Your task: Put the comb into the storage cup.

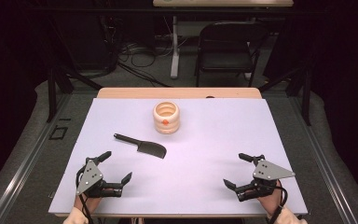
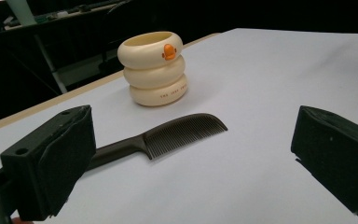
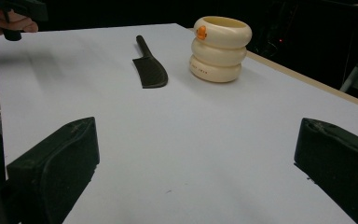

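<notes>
**Nothing picked up yet**

Both sets of fingers stand wide apart and empty: the left gripper (image 1: 113, 167) at seven o'clock on the surface (image 1: 223, 135), the right gripper (image 1: 237, 171) at five. The comb (image 1: 142, 145) lies flat near centre (untouched), the cream ringed cup (image 1: 166, 117) just beyond at twelve. Every step remains.
</notes>
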A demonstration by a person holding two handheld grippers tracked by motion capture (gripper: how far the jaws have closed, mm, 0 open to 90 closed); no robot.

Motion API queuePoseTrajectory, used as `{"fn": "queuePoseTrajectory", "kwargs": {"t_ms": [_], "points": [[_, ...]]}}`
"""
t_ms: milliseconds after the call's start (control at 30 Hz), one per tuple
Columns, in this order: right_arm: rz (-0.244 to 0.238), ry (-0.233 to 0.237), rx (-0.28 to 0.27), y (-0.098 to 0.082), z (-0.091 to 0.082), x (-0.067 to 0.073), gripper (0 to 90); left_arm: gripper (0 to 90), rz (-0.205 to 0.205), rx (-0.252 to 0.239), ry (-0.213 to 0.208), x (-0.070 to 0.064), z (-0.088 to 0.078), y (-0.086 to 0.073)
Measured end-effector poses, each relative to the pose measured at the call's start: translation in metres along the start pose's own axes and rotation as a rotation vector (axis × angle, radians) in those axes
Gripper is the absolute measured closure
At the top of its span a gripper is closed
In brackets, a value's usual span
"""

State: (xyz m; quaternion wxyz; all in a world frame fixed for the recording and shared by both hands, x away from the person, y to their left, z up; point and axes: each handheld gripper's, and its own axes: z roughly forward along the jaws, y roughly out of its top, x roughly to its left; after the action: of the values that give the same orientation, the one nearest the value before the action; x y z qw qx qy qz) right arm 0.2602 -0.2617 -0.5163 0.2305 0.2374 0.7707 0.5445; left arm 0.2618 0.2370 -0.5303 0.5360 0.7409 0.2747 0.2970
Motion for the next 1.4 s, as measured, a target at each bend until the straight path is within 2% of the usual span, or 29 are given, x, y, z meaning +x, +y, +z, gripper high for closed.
{"fn": "queuePoseTrajectory", "kwargs": {"t_ms": [133, 467, 767, 1033, 1233, 1400], "points": [[0.001, -0.001, 0.003, 0.0, 0.0, 0.0, 0.0, 0.1, -0.003, 0.002, 0.002, 0.001, 0.0, 0.0], [0.001, 0.0, 0.008, -0.001, 0.001, 0.0, 0.0, 0.2, -0.005, 0.039, 0.048, 0.005, 0.005, 0.002], [0.005, 0.001, 0.012, -0.001, 0.002, 0.0, 0.0, 0.1, -0.025, 0.121, 0.078, 0.012, 0.015, 0.004], [0.002, 0.001, 0.015, -0.001, 0.003, 0.0, 0.0, 0.3, -0.018, 0.136, 0.106, 0.018, 0.018, 0.008], [0.004, 0.002, 0.015, -0.002, 0.003, 0.0, 0.0, 0.4, -0.021, 0.169, 0.099, 0.023, 0.026, 0.011], [0.004, 0.0, 0.015, -0.002, 0.003, 0.0, 0.0, 0.4, -0.019, 0.173, 0.123, 0.03, 0.033, 0.013]]}}
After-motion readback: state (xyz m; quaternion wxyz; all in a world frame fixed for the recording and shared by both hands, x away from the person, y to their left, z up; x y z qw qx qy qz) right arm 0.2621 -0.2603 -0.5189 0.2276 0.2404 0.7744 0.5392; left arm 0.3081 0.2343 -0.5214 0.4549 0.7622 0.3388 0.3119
